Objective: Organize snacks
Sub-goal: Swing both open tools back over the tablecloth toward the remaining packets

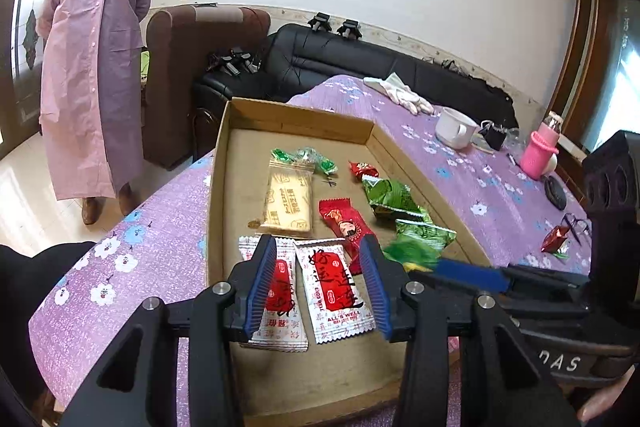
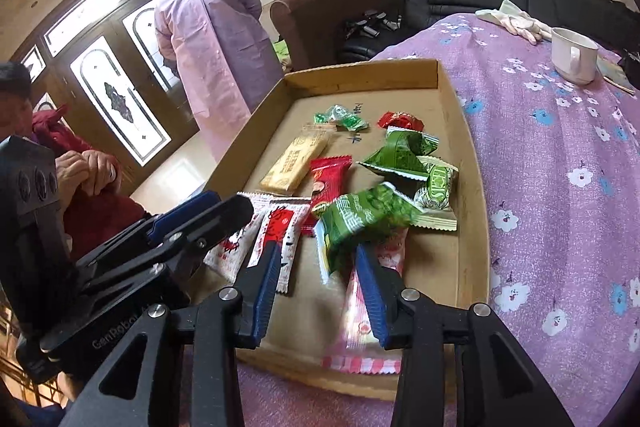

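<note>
A shallow cardboard tray (image 1: 218, 187) (image 2: 478, 227) on a purple flowered tablecloth holds several wrapped snacks. My left gripper (image 1: 318, 247) is open above two white-and-red packets (image 1: 336, 291) at the tray's near left. A yellow biscuit pack (image 1: 289, 201), a red packet (image 1: 346, 223) and green packets (image 1: 390, 197) lie further in. My right gripper (image 2: 318, 251) is open over the tray's near end, its fingers either side of a green packet (image 2: 360, 217) lying on a pink-and-white packet (image 2: 360, 327). Whether the pads touch it is unclear.
A loose red candy (image 1: 556, 239) and glasses lie on the cloth right of the tray. A white mug (image 1: 454, 127) (image 2: 574, 55), a white glove (image 1: 400, 93), a pink bottle (image 1: 538, 155) stand at the back. A person in a pink raincoat (image 1: 92, 67) stands beside the table.
</note>
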### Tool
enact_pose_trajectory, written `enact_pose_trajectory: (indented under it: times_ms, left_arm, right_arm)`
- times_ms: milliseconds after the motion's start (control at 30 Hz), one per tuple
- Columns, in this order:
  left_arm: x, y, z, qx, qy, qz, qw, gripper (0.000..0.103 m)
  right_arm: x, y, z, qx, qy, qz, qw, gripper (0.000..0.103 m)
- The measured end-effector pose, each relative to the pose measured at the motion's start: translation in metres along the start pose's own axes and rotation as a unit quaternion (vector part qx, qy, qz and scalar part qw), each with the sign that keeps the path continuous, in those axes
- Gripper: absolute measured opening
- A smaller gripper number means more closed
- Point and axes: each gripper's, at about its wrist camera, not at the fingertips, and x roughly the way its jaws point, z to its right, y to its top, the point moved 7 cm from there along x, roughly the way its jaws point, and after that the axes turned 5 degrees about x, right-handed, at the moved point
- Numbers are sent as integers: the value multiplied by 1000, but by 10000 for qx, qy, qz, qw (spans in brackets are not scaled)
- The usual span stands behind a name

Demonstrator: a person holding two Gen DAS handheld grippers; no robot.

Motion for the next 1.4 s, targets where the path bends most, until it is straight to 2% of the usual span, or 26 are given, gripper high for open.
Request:
enact_pose_trajectory:
  times_ms: [267,400,700,800,900,1033,1100,1200,1267,1400]
  left_arm:
    - [-1,1,3,127,123,10,9998,47]
    - [0,1,5,203,218,15,9996,51]
    - [-1,-1,17,460,494,-24,9977,53]
    - [-4,-3,28,450,315,-120,9984,53]
    - [-18,3,50,651,188,-12,9977,53]
    - [-40,12,93,1098,-145,178,9937,62]
    - [-46,10,115,1308,-323,175,9907,62]
    - [-51,2,157,1692,-713,68,9830,62]
    - [-47,-8,189,1906,-1086,-133,9755,63]
    - [-37,-37,257,2254,-1913,-731,9525,62]
  right_arm:
    - [-38,7,19,295,-260,426,9983,44]
    - [-66,7,34,461,-420,643,9960,53]
    - [-149,0,94,1078,-799,1289,9825,58]
    - [-178,-7,123,1306,-1015,1485,9750,58]
    - [-212,-15,158,1653,-1199,1740,9633,58]
    - [-256,-30,211,2205,-1542,2053,9410,59]
    - [-274,-40,235,2485,-1698,2174,9285,59]
    - [-296,-62,274,2968,-1946,2262,9071,59]
    - [-302,-73,293,3237,-1998,2248,8971,58]
    - [-304,-93,318,3734,-1821,2078,8856,58]
